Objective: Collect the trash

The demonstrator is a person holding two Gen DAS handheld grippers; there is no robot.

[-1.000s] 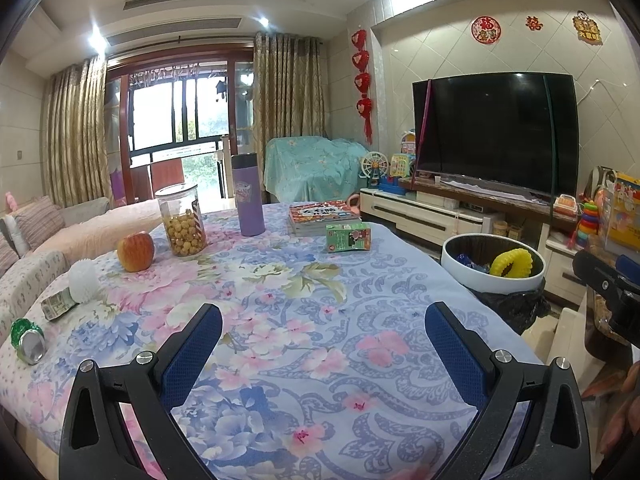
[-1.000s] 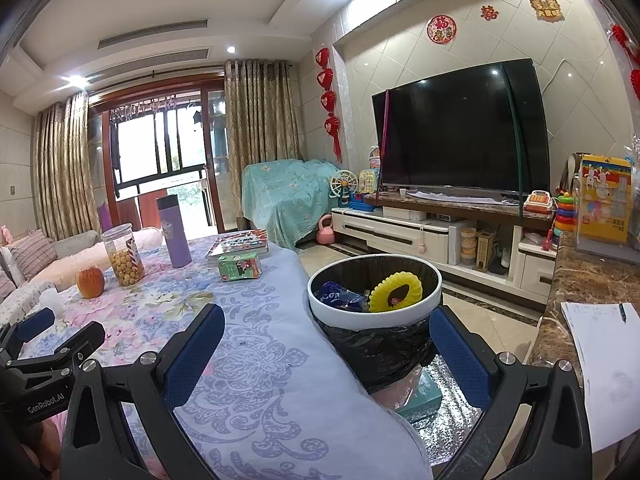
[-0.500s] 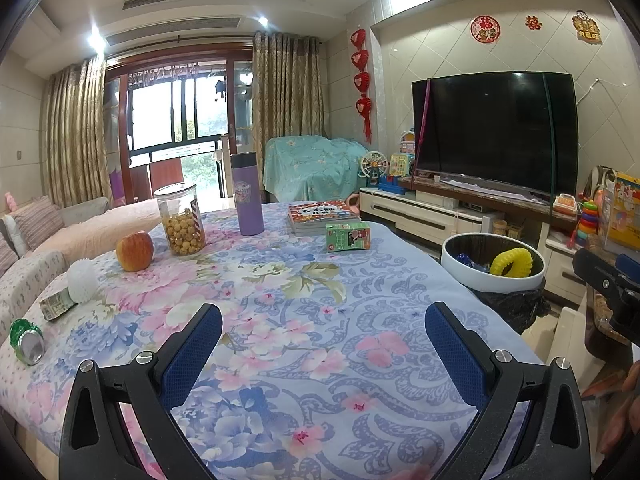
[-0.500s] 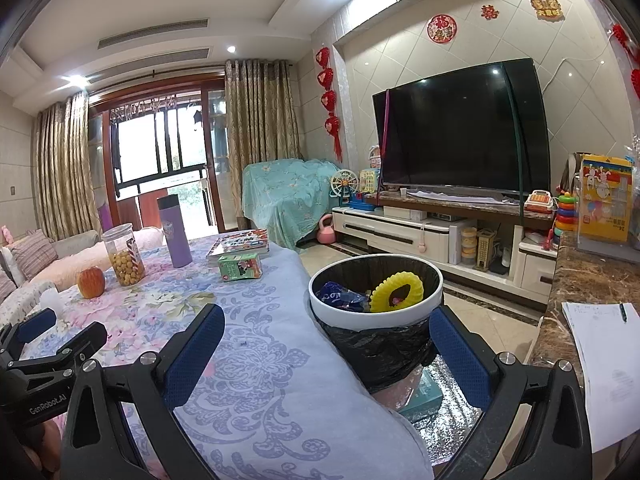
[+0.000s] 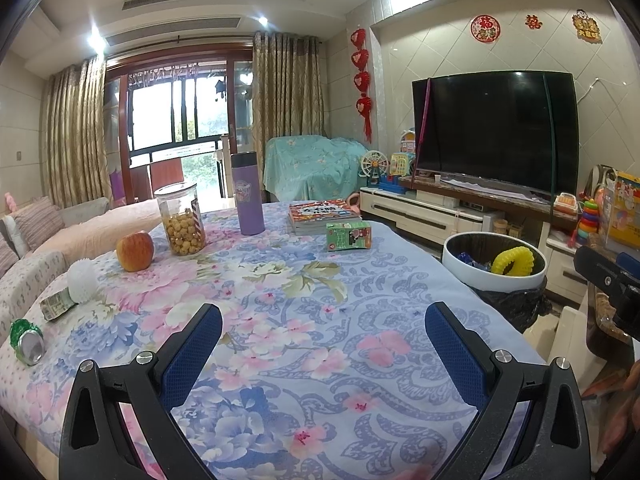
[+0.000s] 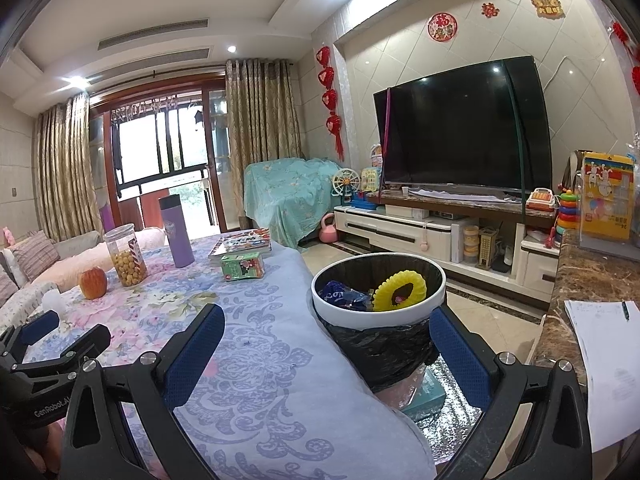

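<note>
My left gripper (image 5: 323,336) is open and empty above the near part of the floral table (image 5: 320,300). A crushed green can (image 5: 26,343) and a crumpled wrapper (image 5: 57,306) lie at the table's left edge. A green carton (image 5: 348,236) lies on its side at the far end. The white-rimmed bin (image 6: 378,294) with a black liner stands right of the table, holding a blue wrapper (image 6: 342,292) and a yellow ring (image 6: 400,290). My right gripper (image 6: 326,340) is open and empty, in front of the bin. The bin also shows in the left wrist view (image 5: 494,276).
On the table stand an apple (image 5: 135,251), a white spiky ball (image 5: 82,282), a jar of snacks (image 5: 182,220), a purple flask (image 5: 248,200) and books (image 5: 320,214). A marble counter with papers (image 6: 608,364) is at the right. A TV cabinet (image 6: 420,232) stands behind the bin.
</note>
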